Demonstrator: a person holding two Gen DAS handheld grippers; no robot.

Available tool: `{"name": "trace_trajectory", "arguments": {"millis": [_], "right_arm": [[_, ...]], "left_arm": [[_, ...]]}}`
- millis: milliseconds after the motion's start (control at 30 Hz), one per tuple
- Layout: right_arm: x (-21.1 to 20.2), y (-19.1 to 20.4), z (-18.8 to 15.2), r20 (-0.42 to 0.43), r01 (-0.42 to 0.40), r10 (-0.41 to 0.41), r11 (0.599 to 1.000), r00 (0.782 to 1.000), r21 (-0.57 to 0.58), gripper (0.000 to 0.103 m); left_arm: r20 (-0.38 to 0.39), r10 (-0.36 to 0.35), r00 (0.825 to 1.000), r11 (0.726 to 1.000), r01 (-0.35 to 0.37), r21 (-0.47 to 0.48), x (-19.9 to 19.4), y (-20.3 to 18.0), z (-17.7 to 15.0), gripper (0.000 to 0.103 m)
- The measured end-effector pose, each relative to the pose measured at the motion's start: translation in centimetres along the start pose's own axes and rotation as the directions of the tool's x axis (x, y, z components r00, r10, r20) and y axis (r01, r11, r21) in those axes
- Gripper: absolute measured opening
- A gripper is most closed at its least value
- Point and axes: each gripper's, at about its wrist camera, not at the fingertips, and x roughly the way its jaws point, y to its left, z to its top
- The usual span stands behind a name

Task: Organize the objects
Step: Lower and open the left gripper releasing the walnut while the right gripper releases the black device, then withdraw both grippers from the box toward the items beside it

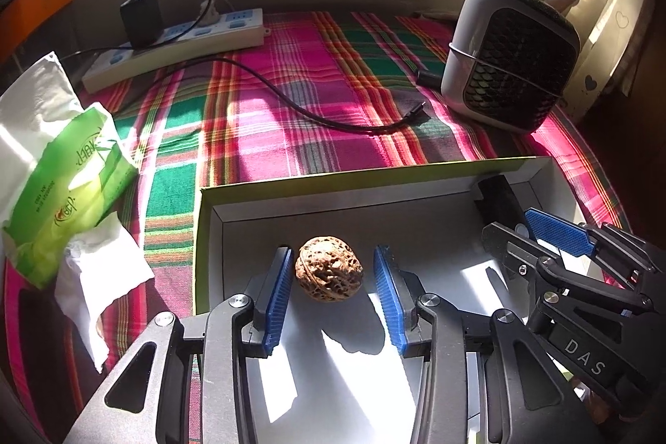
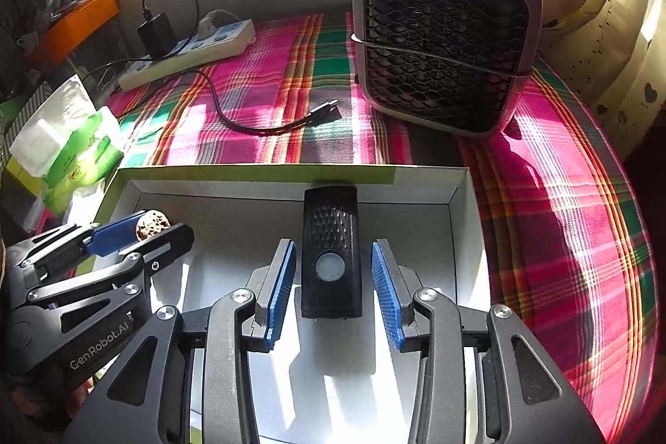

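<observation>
- The left gripper (image 1: pixel 331 292) is seen over the white box (image 1: pixel 416 175), its jaws spread, with clear gaps on both sides of the walnut (image 1: pixel 329 269).
- The walnut is resting on the box floor, near the left wall; it is judged to be set down there, not gripped.
- The right gripper (image 2: pixel 333 288) is held the same way: jaws parted, blue pads (image 2: pixel 283 286) standing off the black device (image 2: pixel 331 252) on either side.
- The black device is lying flat in the box, its far end against the back wall, its round button facing up.
- Both items are placed apart inside one box, presumably so that loose things are gathered off the plaid cloth (image 1: pixel 291 78).
- Both grippers are tilted steeply downward, which suits a low, gentle release.
- Left on the tabletop outside the box: a small fan heater (image 2: pixel 445 36), a power strip (image 1: pixel 175 44) with its charger cable (image 1: pixel 291 102), and a tissue pack (image 1: pixel 70 186).
- The next sensible move is judged to be a straight lift clear of the box.
</observation>
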Motion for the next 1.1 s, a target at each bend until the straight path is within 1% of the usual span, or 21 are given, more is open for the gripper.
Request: {"name": "trace_trajectory", "arguments": {"millis": [133, 333, 467, 600, 933, 1100], "right_arm": [[-0.5, 0.0, -0.1, 0.008, -0.002, 0.002, 1.000, 1.000, 0.002, 0.044], [-1.4, 0.0, -0.5, 0.023, 0.003, -0.003, 1.000, 1.000, 0.006, 0.045], [-2.3, 0.3, -1.0, 0.050, 0.022, -0.021, 1.000, 0.999, -0.014, 0.045], [-3.4, 0.4, -1.6, 0.070, 0.021, -0.020, 1.000, 0.997, -0.017, 0.045], [-6.2, 0.3, -3.7, 0.118, 0.025, -0.021, 0.999, 0.993, -0.030, 0.046], [-7.5, 0.0, -5.2, 0.134, 0.031, -0.026, 0.999, 0.991, -0.034, 0.046]], "left_arm": [[0.004, -0.009, 1.000, 1.000, 0.009, -0.008, -0.4, 0.1, -0.3, 0.041], [0.017, -0.010, 1.000, 1.000, 0.011, -0.009, -1.3, 0.1, -1.1, 0.042], [0.033, -0.007, 0.999, 1.000, 0.007, -0.017, -2.3, 0.1, -1.7, 0.042], [0.047, -0.012, 0.999, 1.000, 0.013, -0.019, -3.5, 0.2, -2.4, 0.042], [0.105, -0.014, 0.994, 1.000, 0.016, -0.016, -7.0, 0.0, -4.9, 0.042], [0.113, -0.014, 0.994, 0.999, 0.017, -0.030, -8.0, 0.5, -6.3, 0.042]]}}
